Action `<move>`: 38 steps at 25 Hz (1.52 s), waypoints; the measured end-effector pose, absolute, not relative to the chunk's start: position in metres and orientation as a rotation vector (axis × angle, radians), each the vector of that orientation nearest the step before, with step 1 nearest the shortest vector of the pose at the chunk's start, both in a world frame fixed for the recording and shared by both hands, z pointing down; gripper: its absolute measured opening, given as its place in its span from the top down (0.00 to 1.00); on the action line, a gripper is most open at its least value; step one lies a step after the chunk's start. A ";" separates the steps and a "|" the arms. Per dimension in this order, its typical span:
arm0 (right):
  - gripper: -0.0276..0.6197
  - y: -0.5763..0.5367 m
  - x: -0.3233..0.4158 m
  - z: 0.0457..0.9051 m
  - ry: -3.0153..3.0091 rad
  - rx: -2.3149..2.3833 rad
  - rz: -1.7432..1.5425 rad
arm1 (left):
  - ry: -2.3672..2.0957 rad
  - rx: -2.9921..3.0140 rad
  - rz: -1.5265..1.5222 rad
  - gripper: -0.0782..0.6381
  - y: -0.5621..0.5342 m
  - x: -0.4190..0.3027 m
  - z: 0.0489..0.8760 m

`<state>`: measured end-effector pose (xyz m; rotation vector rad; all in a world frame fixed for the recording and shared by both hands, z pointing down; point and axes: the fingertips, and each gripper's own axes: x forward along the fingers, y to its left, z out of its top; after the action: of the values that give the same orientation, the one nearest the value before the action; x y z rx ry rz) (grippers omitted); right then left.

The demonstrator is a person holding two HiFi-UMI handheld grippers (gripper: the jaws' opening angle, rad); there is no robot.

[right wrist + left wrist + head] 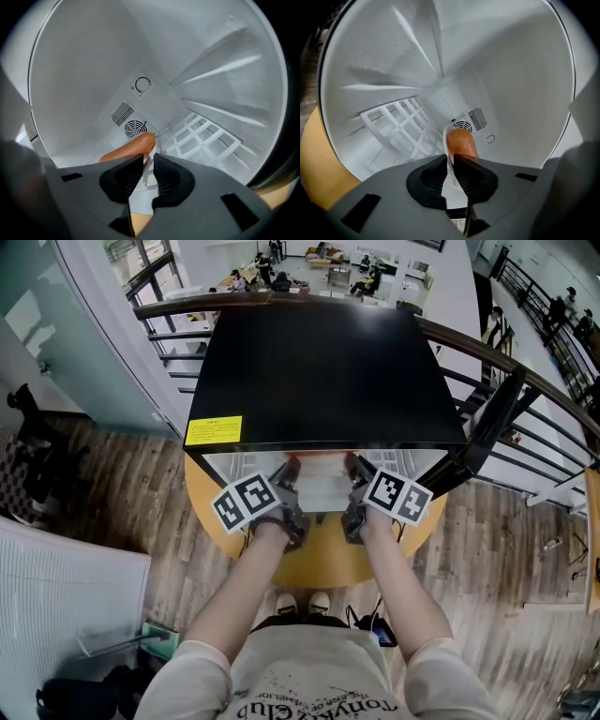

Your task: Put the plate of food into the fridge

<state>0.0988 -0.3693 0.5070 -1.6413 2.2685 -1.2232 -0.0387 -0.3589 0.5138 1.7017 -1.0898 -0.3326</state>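
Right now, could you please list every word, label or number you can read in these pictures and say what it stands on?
Yellow label on the black fridge top: print too small to read.
Shirt print: upside down and distorted, not reliably legible.
Inside the fridge: only a dial mark, no words.

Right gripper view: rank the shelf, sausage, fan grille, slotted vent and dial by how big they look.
1. Shelf, the largest.
2. Sausage, but it lies nearest the camera and the jaws hide part of it, so its rank is unsure.
3. Fan grille and vent look alike.
4. Dial, the smallest.
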 end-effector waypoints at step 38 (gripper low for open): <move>0.82 -0.371 0.108 0.511 2.293 -1.782 -1.119 | -1.198 1.939 -0.049 0.72 -0.350 -0.034 0.515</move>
<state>0.1084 -0.3710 0.5114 -1.7824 2.2932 -1.1193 -0.0342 -0.3499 0.5147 1.9388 -1.1978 -0.0486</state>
